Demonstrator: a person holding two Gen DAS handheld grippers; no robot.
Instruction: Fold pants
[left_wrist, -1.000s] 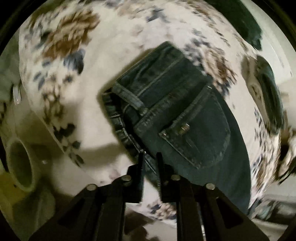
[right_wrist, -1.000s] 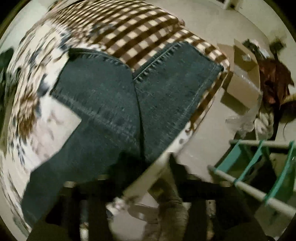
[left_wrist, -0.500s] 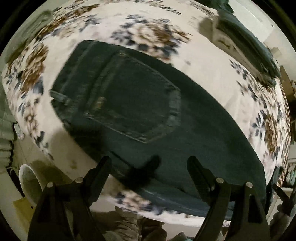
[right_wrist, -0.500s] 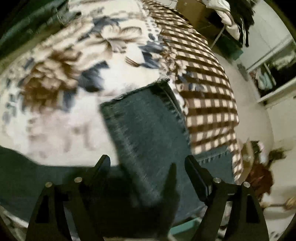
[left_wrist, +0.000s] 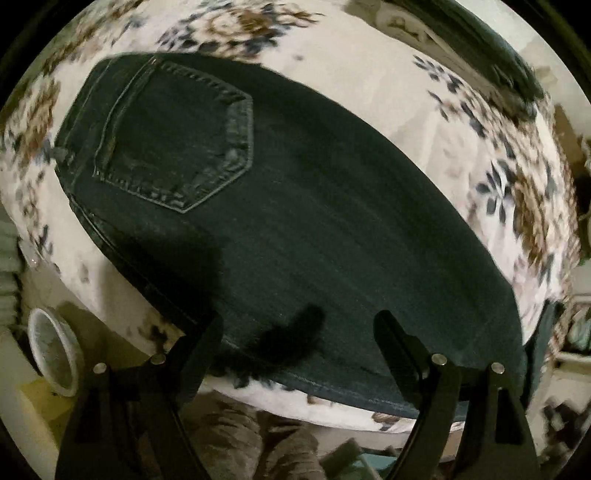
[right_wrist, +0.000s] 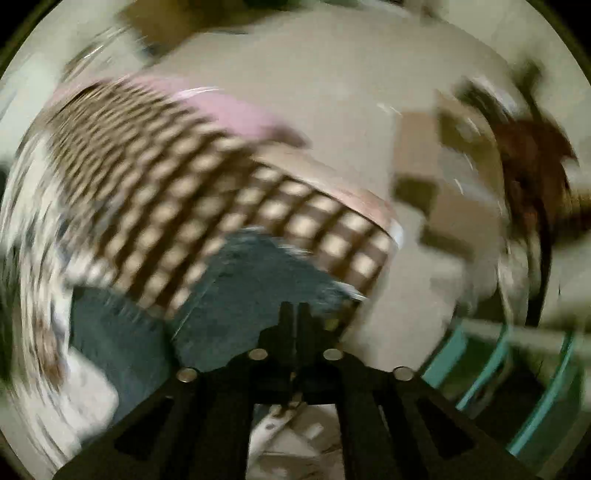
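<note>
Dark blue denim pants (left_wrist: 332, 229) lie flat on a floral bedspread (left_wrist: 369, 92), back pocket (left_wrist: 177, 147) at the upper left. My left gripper (left_wrist: 299, 332) hovers over their near edge, open, with nothing between its fingers (left_wrist: 391, 343). The right wrist view is blurred by motion. There the leg end (right_wrist: 251, 288) of the pants rests on a brown checked cover (right_wrist: 184, 192). My right gripper (right_wrist: 295, 314) is at the frayed hem, its jaws closing to a narrow slit on the denim edge.
A white bucket (left_wrist: 55, 350) stands on the floor beyond the bed's left edge. Folded dark clothes (left_wrist: 480, 48) lie at the far right of the bed. A cardboard box (right_wrist: 436, 184) and a teal rack (right_wrist: 517, 387) stand on the floor right of the bed.
My left gripper let go of the waistband, opened wide and slid along the pants away from the waist. My right gripper swung to the leg hem and narrowed from wide open to nearly shut.
</note>
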